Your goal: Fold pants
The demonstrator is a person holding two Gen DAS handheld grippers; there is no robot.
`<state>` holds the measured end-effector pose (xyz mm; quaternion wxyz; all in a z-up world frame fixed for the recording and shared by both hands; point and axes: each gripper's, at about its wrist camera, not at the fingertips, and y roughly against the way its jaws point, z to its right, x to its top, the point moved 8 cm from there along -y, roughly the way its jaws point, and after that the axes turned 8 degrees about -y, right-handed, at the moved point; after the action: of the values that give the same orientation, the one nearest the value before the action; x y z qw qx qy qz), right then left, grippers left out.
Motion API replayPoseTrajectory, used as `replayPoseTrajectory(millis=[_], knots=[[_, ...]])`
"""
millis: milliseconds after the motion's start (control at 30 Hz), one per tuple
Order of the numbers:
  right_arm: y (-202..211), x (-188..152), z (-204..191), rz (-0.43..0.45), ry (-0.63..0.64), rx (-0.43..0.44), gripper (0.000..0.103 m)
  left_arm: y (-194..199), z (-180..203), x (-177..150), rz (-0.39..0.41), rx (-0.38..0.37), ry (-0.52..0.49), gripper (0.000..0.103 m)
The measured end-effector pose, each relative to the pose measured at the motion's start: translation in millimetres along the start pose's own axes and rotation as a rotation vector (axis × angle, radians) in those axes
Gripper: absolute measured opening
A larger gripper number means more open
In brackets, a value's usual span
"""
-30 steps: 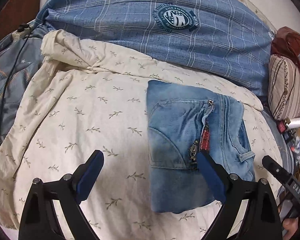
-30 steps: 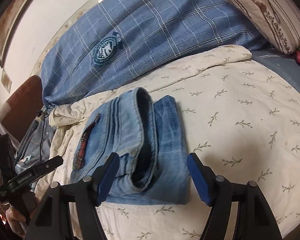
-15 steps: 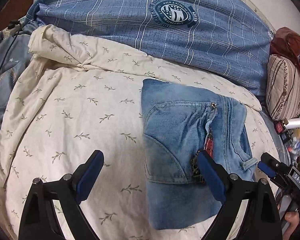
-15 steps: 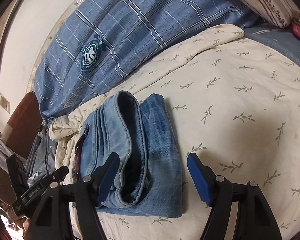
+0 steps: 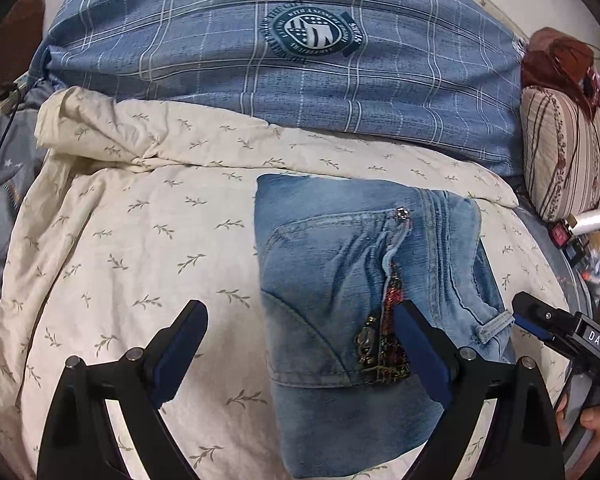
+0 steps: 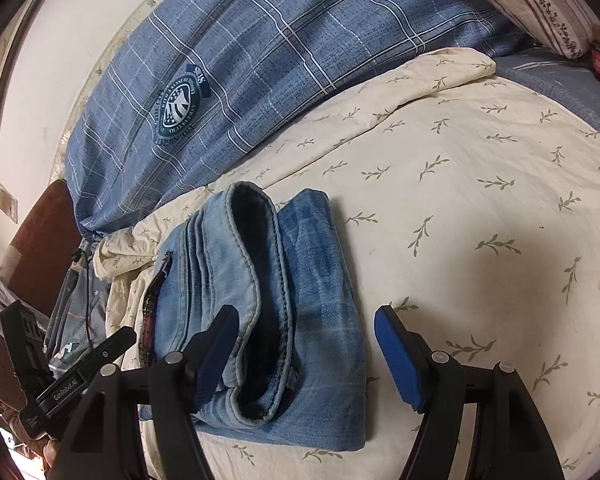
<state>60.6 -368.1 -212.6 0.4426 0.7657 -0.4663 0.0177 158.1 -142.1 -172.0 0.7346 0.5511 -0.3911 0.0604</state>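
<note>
Light blue denim pants (image 5: 360, 292) lie folded in a compact stack on the cream leaf-print sheet (image 5: 140, 248). A back pocket with a red beaded trim faces up. In the right wrist view the pants (image 6: 260, 312) show their waistband edge and stacked layers. My left gripper (image 5: 300, 344) is open and empty, hovering above the pants' near left edge. My right gripper (image 6: 306, 348) is open and empty, just above the near end of the stack. The right gripper's tip also shows at the right of the left wrist view (image 5: 540, 320).
A blue plaid duvet (image 5: 280, 60) with a round badge lies behind the sheet. A striped pillow (image 5: 568, 148) sits at the right with small items beside it. A grey cloth and a cable (image 5: 0, 148) lie at the left edge.
Both grippers have drifted slightly over the folded pants, the right one pulling back a little. The pants lie still and both grippers stay open.
</note>
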Motion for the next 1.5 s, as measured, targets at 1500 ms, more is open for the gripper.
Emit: replayPoseTrajectory(millis=[1500], knots=[[-43,-4,-13,-0.103,-0.059,0.157,0.079,-52,12,-14,-0.127,-0.347,0.143,0.093]])
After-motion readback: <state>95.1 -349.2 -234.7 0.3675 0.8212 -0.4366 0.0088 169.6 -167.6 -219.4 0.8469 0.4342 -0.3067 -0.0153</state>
